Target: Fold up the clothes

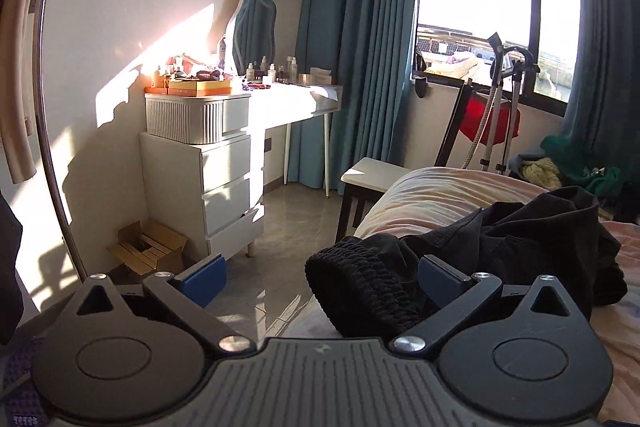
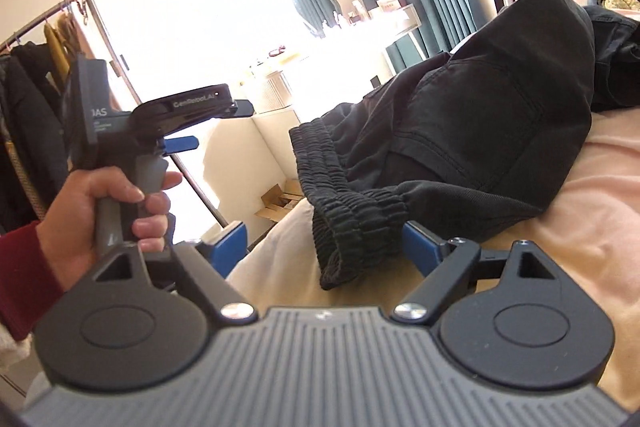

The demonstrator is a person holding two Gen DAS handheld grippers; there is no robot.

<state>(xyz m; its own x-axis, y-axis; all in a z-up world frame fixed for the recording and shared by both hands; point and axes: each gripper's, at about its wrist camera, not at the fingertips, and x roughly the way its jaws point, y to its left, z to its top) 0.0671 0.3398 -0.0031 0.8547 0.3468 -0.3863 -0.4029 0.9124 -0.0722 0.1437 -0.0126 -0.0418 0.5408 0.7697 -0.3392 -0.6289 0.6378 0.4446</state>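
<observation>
Black pants point(image 2: 460, 147) bunched on bed point(image 2: 580, 219), center-right of frame.
Left gripper point(image 1: 320, 281) and right gripper point(image 2: 324, 247) both spread wide, holding nothing.

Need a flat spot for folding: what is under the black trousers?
The black trousers lie crumpled on a pale pink bedsheet. Whatever lies beneath the heap itself is covered.

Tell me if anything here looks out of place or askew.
The black elastic-waist trousers lie in a crumpled heap on the pale pink bedsheet, their ribbed waistband flopped near the bed's edge, not yet flattened. On the white drawer unit, the lowest drawer hangs tilted open. Both tools are open.
</observation>
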